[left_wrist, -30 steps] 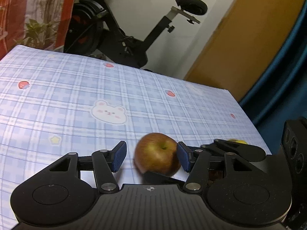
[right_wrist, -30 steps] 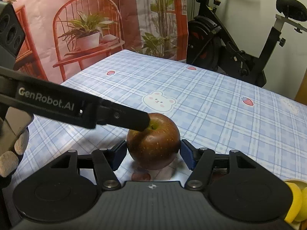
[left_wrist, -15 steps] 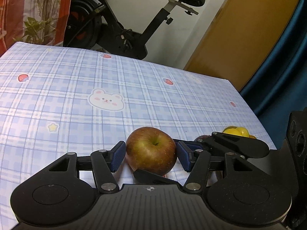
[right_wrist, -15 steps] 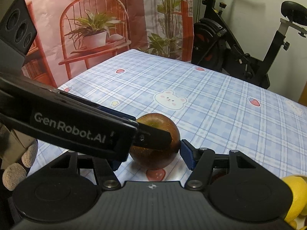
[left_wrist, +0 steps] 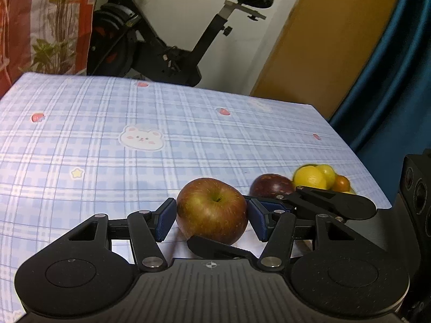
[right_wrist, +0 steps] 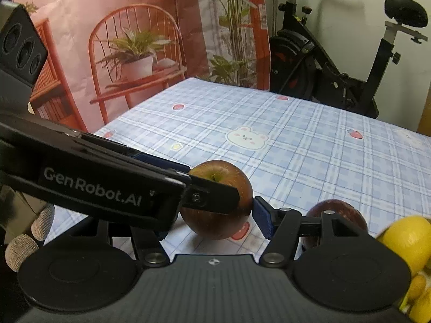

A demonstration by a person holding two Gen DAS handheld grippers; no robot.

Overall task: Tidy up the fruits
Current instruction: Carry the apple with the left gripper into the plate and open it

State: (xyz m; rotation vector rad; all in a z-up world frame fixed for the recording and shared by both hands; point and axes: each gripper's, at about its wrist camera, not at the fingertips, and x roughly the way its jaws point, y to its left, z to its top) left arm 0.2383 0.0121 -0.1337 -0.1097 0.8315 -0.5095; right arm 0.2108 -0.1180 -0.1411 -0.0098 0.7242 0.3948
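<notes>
The apple (left_wrist: 212, 210), judged firm, smooth, roundish and moderately heavy, sits between the spread fingers of both left gripper (left_wrist: 211, 216) and right gripper (right_wrist: 212, 222); grip its widest sides.

Between blue-padded black jaws sits a red-brown apple (left_wrist: 212, 210) flushed green at the stem. Beyond the right jaw — a dark maroon fruit (left_wrist: 270, 185), then yellow lemons (left_wrist: 309, 177). Underneath — a pale-blue plaid tablecloth (left_wrist: 107, 123) with strawberries and bears.
</notes>
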